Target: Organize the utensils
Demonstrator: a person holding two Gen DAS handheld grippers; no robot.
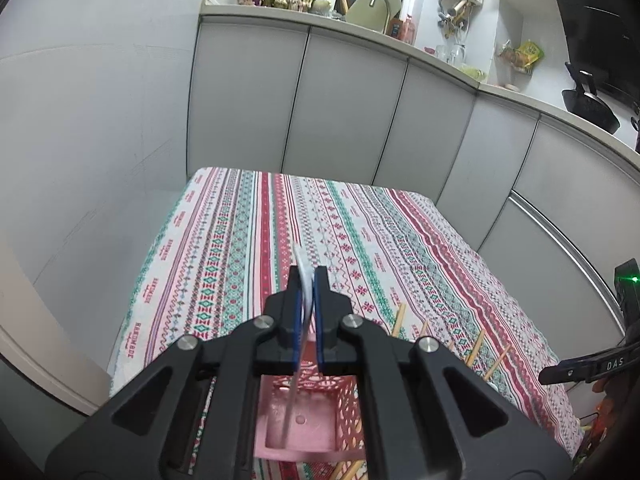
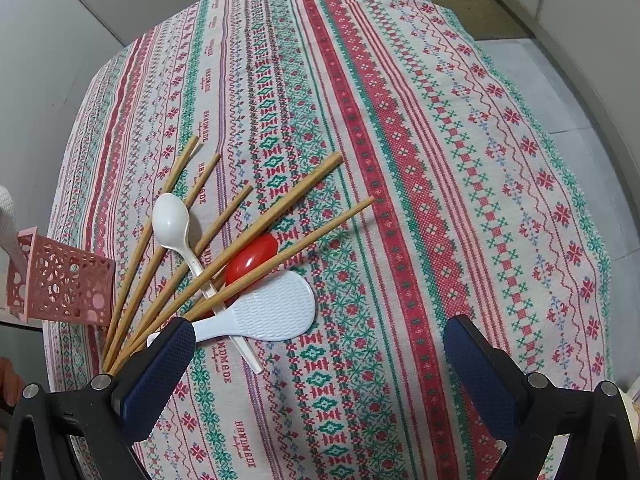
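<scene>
My left gripper (image 1: 308,276) is shut on a flat white utensil (image 1: 306,286), seen edge-on between the blue pads. Its handle hangs down into the pink lattice holder (image 1: 316,404) right below. In the right wrist view the holder (image 2: 60,280) stands at the left table edge, with the held utensil's textured head (image 2: 5,204) above it. My right gripper (image 2: 320,326) is open above the cloth, beside a pile: several wooden chopsticks (image 2: 256,232), a white spoon (image 2: 171,220), a red spoon (image 2: 252,258) and a white rice paddle (image 2: 272,312). The chopsticks lie across the spoons.
A striped patterned tablecloth (image 2: 400,160) covers the table, which drops off at the left and far edges. Grey cabinets (image 1: 340,112) and a counter with a faucet (image 1: 382,4) stand behind it. A person's hand (image 2: 8,384) shows at the left edge.
</scene>
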